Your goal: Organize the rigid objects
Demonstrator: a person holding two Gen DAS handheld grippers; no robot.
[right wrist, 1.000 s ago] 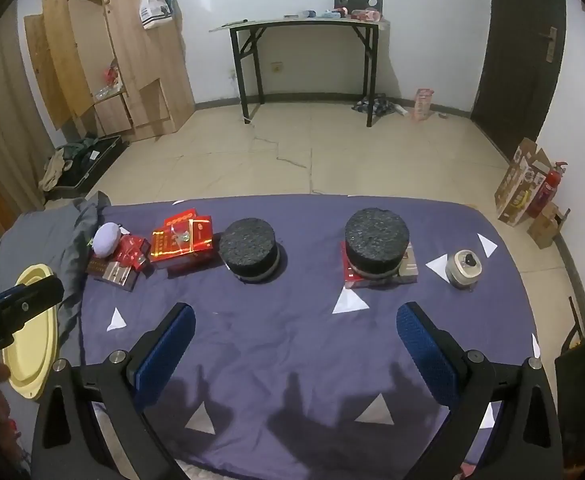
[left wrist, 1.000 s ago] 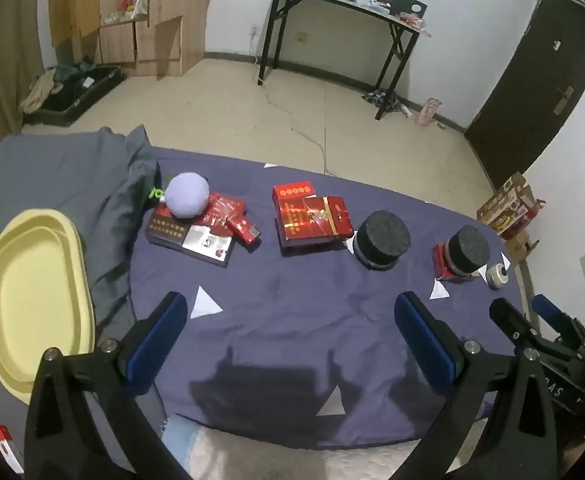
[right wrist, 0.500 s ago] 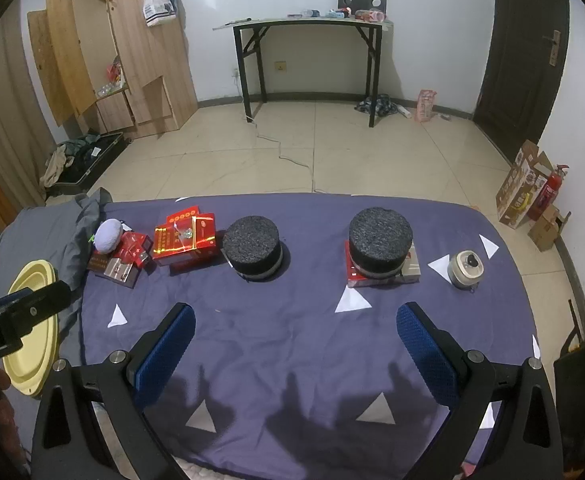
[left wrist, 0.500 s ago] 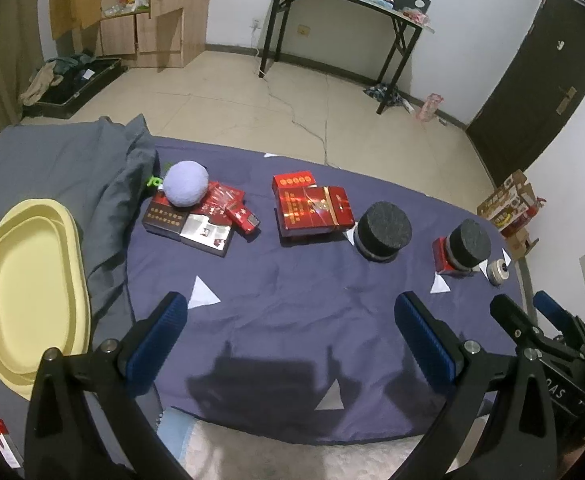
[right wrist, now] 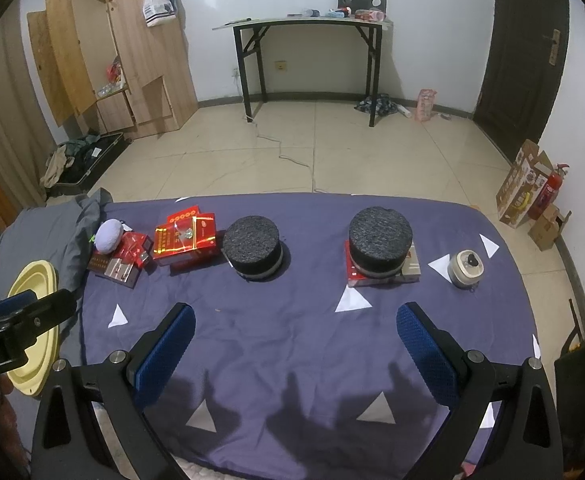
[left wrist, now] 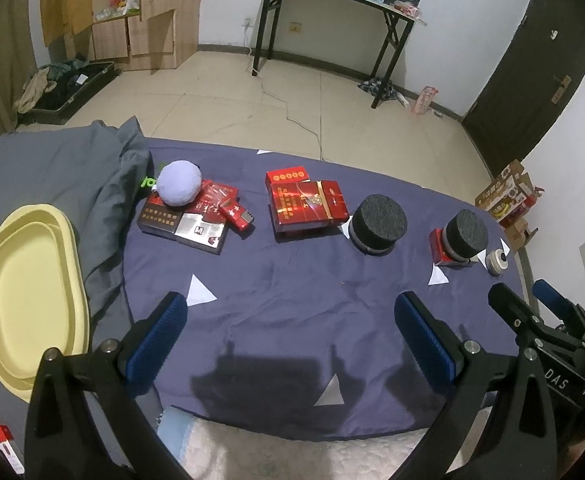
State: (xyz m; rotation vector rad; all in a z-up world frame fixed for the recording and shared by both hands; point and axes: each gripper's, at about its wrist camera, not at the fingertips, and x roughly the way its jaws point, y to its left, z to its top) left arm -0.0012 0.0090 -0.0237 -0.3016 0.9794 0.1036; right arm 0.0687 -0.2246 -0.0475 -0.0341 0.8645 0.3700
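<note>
In your left wrist view, your left gripper [left wrist: 290, 328] has its fingers [left wrist: 158, 336] spread wide with nothing between them, hovering above the near part of the purple cloth [left wrist: 292, 292] and touching none of the objects. Beyond them, a lilac ball [left wrist: 180, 188] sits on a pile of red and dark packs [left wrist: 190, 222] at the left, a red box [left wrist: 306, 206] lies near the middle, a black puck [left wrist: 378, 224] stands just to its right, and a second puck [left wrist: 464, 236] rests on a small red box with a small round dial [left wrist: 497, 263] beside it. A yellow tray [left wrist: 24, 296] lies on grey fabric [left wrist: 60, 168] at the far left. In your right wrist view, your right gripper [right wrist: 294, 342] is likewise released, fingers [right wrist: 426, 346] wide apart and empty, over the near cloth [right wrist: 292, 320]. Ahead stand the puck [right wrist: 254, 246] on the cloth and the puck on the box [right wrist: 380, 242], well apart, with the dial [right wrist: 466, 268] at the right and the red box [right wrist: 184, 238], packs [right wrist: 122, 262] and ball [right wrist: 109, 234] at the left. The tray [right wrist: 32, 292] shows at the left edge, partly behind your left gripper's [right wrist: 20, 320] body.
</note>
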